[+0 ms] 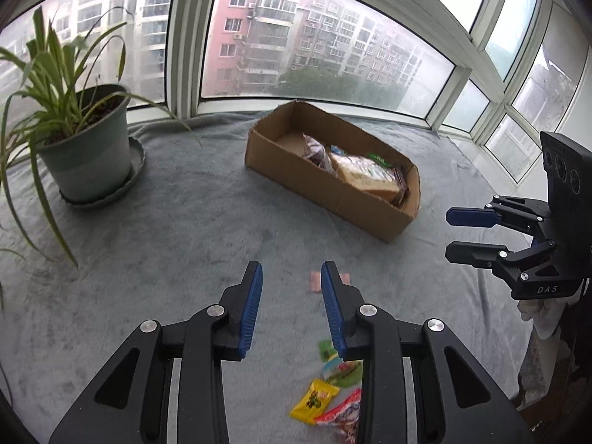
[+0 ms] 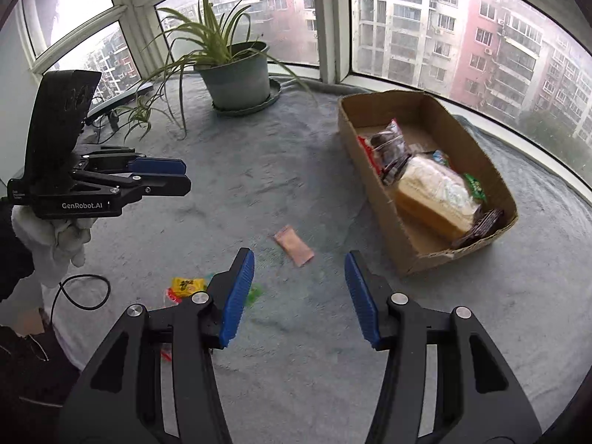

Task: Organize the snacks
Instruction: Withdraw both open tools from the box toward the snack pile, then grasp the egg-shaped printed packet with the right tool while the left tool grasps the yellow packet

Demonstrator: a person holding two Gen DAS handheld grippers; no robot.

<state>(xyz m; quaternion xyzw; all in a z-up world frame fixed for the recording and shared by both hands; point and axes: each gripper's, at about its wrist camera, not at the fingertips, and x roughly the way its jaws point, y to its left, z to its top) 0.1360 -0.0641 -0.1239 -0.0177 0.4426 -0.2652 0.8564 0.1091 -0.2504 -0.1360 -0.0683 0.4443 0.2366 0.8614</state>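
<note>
An open cardboard box sits on the grey cloth and holds a wrapped bread loaf, a dark wrapped snack and other packets. A pink packet lies flat in front of the box. A yellow packet, a red packet and green packets lie near the front edge. My left gripper is open and empty above the cloth. My right gripper is open and empty, right of the box end.
A potted spider plant on a saucer stands at the back by the windows. A black cable loops at the cloth's left edge. The grey cloth covers the whole sill.
</note>
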